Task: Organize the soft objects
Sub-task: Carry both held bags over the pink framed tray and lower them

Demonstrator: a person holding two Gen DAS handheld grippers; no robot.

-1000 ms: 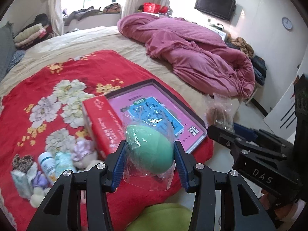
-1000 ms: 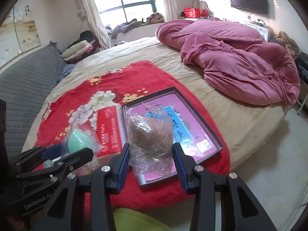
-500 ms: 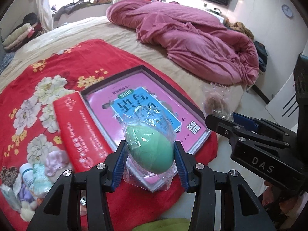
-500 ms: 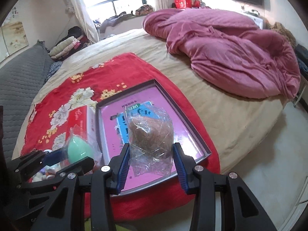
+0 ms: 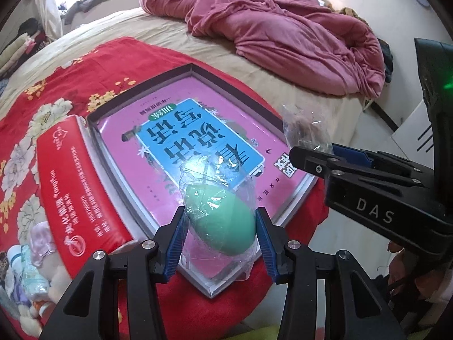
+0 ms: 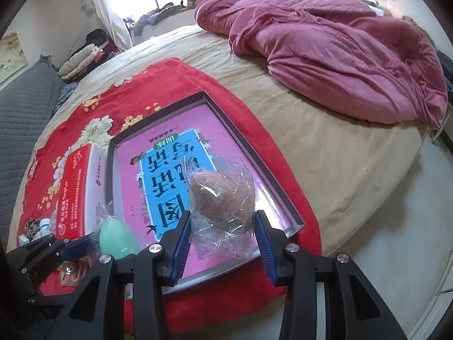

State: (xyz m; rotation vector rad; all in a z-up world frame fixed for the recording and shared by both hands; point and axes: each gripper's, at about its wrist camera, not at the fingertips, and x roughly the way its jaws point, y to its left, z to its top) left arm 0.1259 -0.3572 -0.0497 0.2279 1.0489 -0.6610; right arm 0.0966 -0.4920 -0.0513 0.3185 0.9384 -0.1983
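I saw the shallow tray point(image 5: 198, 70) with the pink and blue book point(image 5: 198, 153) in it lying on the red flowered blanket point(image 5: 56, 79). Just left of the tray lay a red box point(image 5: 70, 187), and further left some small bottles and soft toys point(image 5: 34, 255). Far behind the tray the pink quilt point(image 5: 283, 34) was piled up.

My left gripper point(image 5: 219, 240) was closed on the green egg-shaped sponge point(image 5: 220, 221) in its clear bag, above the tray's near corner. Its long axis pointed away, narrow end toward the book.

My right gripper point(image 6: 222, 235) was pressed on the brown sponge point(image 6: 220, 195), also bagged, above the tray's near right part, narrow end up.
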